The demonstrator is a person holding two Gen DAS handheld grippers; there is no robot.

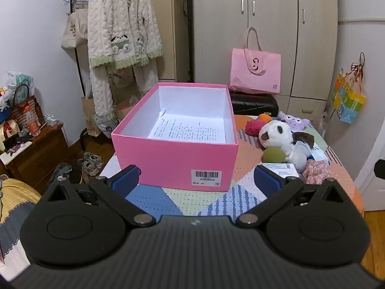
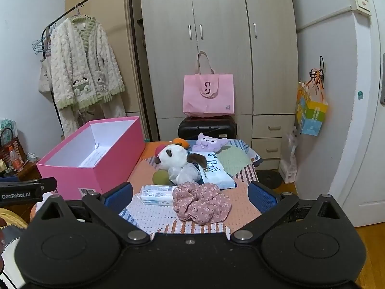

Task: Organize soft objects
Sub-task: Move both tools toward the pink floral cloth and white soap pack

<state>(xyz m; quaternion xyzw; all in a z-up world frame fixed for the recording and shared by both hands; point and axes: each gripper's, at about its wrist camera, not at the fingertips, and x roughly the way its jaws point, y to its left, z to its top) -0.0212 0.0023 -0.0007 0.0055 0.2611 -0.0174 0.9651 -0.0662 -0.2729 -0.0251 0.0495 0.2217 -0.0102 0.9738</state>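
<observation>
Left wrist view: my left gripper [image 1: 196,180] hangs with its jaws spread wide and nothing between them, its ribbed blue pads [image 1: 125,179] framing the near wall of a rectangular pink cardboard box [image 1: 173,161], open-topped, white inside, with a printed sheet [image 1: 187,130] lying flat on its floor. Right of the box, on the patchwork quilted cover [image 1: 245,159], I see the soft things heaped together: a fuzzy red ball [image 1: 253,127], a plush panda [image 1: 279,132], an olive felt ball [image 1: 274,154] touching it, and a lilac plush [image 1: 294,120] behind. Right wrist view: my right gripper [image 2: 190,196] is likewise spread and empty, just over a flat tissue pack [image 2: 157,193] and a crumpled floral pink scrunchie [image 2: 201,203] beside it. A glossy wet-wipe pack [image 2: 215,171] lies under the panda's back.
</observation>
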